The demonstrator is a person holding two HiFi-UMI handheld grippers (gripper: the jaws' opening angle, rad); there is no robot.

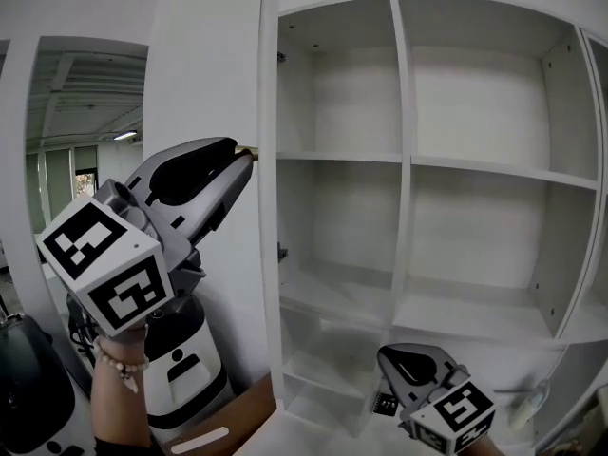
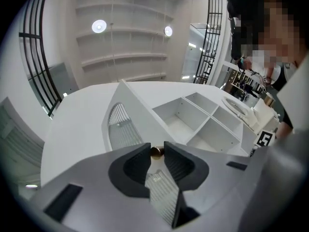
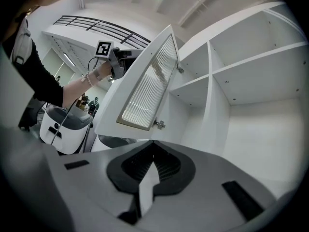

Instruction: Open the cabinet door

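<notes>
Left of the open-shelved cabinet (image 1: 408,160), the door (image 1: 204,74) stands swung out, long axis upright, hinged on the cabinet's left upright. Its brass knob (image 2: 156,152) sits at the free edge, pinched between the left tongs (image 1: 243,156), so that hand is nearest. Right tongs (image 3: 152,146) closed, empty, low, well apart from the door. Any wider swing likely follows the hinge arc, away from the shelves.

White machine (image 1: 204,342) near cardboard (image 1: 242,412); ceiling lamp (image 2: 99,26) lit
</notes>
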